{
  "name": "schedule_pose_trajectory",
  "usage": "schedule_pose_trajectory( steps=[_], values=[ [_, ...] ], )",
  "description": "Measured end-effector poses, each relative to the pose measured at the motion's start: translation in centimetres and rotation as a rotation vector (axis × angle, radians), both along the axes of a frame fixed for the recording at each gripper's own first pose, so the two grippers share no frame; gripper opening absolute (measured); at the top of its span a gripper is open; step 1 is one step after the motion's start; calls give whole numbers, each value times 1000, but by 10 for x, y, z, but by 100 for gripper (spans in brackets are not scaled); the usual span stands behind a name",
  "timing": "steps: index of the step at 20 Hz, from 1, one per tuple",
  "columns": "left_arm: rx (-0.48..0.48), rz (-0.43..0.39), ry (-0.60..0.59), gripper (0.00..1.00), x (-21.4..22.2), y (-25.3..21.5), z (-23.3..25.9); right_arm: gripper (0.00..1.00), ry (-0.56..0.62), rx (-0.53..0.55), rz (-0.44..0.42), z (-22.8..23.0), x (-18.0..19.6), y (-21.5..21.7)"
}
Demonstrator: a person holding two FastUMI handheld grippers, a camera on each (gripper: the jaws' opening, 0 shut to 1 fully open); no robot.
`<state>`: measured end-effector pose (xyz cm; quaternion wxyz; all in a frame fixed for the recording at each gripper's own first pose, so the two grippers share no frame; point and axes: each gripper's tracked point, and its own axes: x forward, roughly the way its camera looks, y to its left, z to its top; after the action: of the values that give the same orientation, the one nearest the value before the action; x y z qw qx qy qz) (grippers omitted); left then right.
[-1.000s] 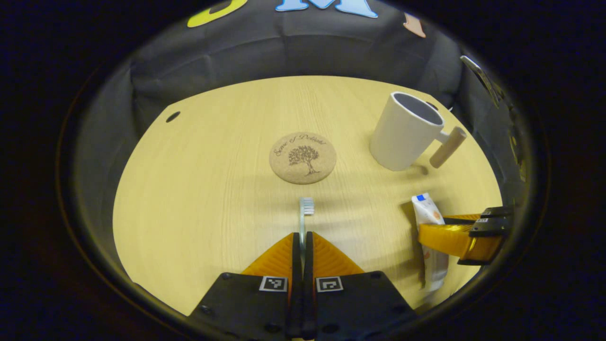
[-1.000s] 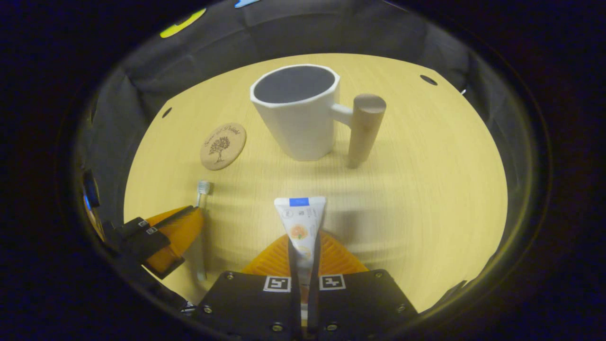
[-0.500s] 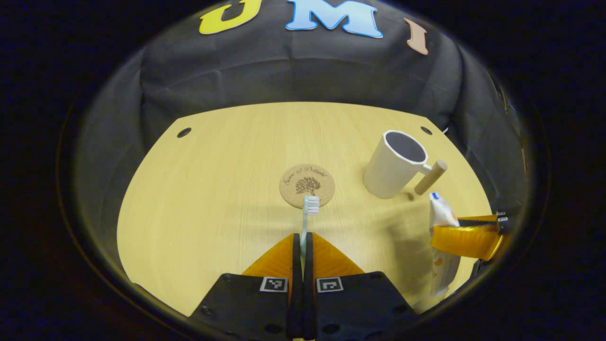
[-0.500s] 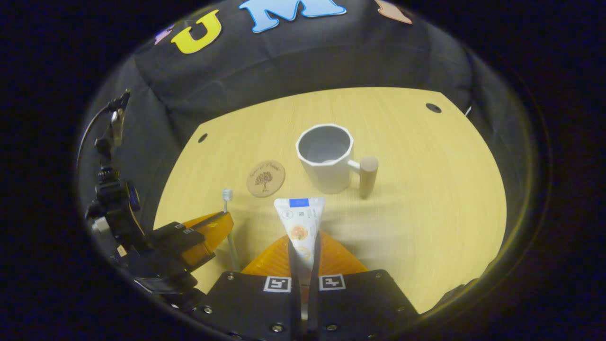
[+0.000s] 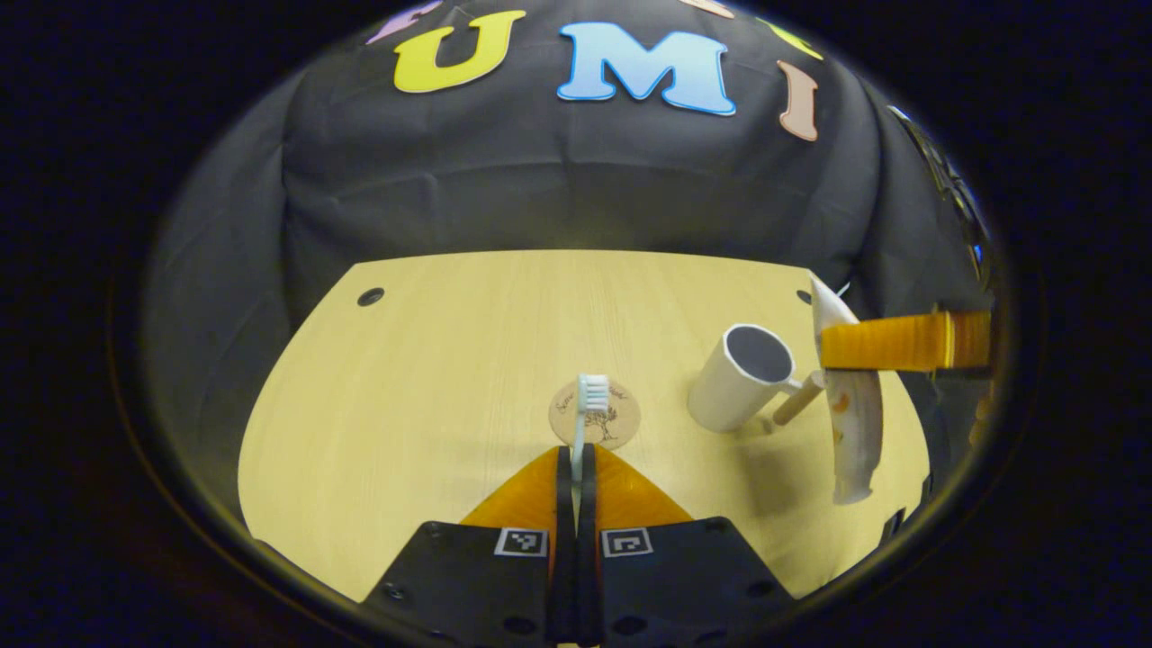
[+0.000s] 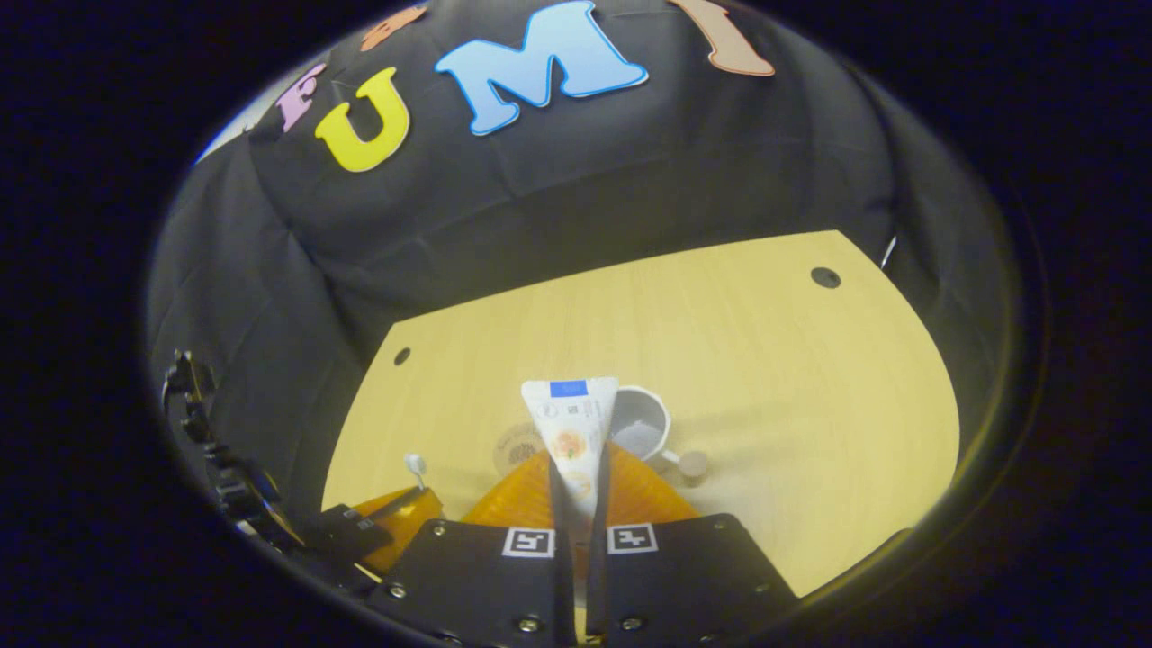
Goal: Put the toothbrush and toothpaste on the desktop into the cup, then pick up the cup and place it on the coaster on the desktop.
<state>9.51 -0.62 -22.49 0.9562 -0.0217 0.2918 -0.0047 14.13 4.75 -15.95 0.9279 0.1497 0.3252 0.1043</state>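
Fingers, both pairs: your left gripper pinches toothbrush, your right gripper clamps toothpaste, both held aloft. Cup: empty, upright on desktop, beside coaster. Progress: 2 items gripped, 0 in cup; cup-to-coaster move pending. Surface: pale wood w/ holes; black cloth wall behind

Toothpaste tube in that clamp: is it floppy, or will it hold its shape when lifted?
The toothpaste tube hangs nearly straight from the right gripper, so probably fairly stiff. Its slight curve suggests some give. It looks light, pinched by its flat end alone.
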Motion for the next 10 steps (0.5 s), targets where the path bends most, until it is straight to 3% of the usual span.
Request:
schedule_pose_trajectory(
  steps=[10],
  values=[
    [-2,2,-18,8,-1,3,22,7,-117,104,-139,26,92,-16]
  ],
)
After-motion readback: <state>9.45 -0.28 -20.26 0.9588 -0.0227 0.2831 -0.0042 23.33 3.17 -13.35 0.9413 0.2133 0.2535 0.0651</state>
